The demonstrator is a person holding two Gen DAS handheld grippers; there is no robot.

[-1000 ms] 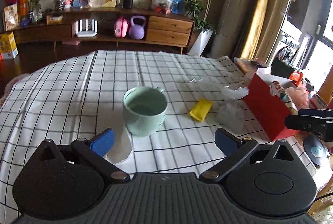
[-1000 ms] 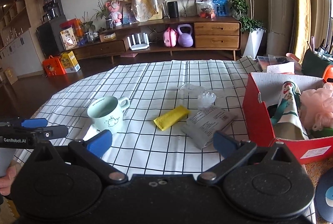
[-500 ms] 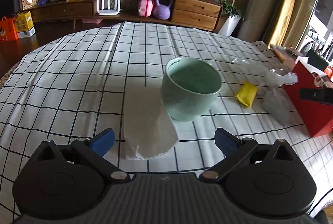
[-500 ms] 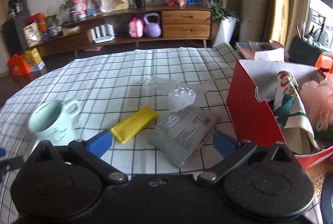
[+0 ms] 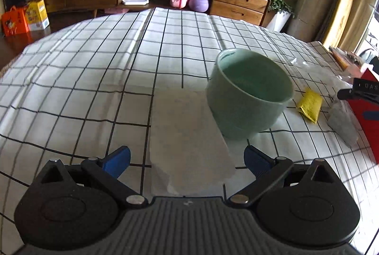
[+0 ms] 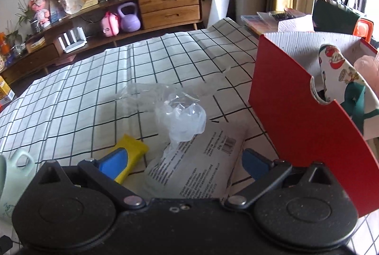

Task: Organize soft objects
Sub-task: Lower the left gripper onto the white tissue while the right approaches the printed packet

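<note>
Standing at the right edge of the checked tablecloth point(image 6: 165, 51), a red box point(image 6: 305, 127) is seen to contain a printed cloth point(image 6: 341, 72) and something pink and fluffy point(image 6: 367, 65). A pale green mug point(image 5: 248, 94) is shown empty, with a white folded tissue point(image 5: 187, 134) lying flat just beside it, one corner under its base. A soft white packet point(image 6: 196, 169) printed with dark text is found between a yellow pouch point(image 6: 132, 153) and the box, with crumpled clear plastic point(image 6: 182, 117) resting on its far end. The left gripper point(image 5: 187, 158) is held wide open over the tissue, nothing grasped. The right gripper point(image 6: 184, 160) is likewise spread wide, its fingers either side of the packet, nothing clamped
</note>
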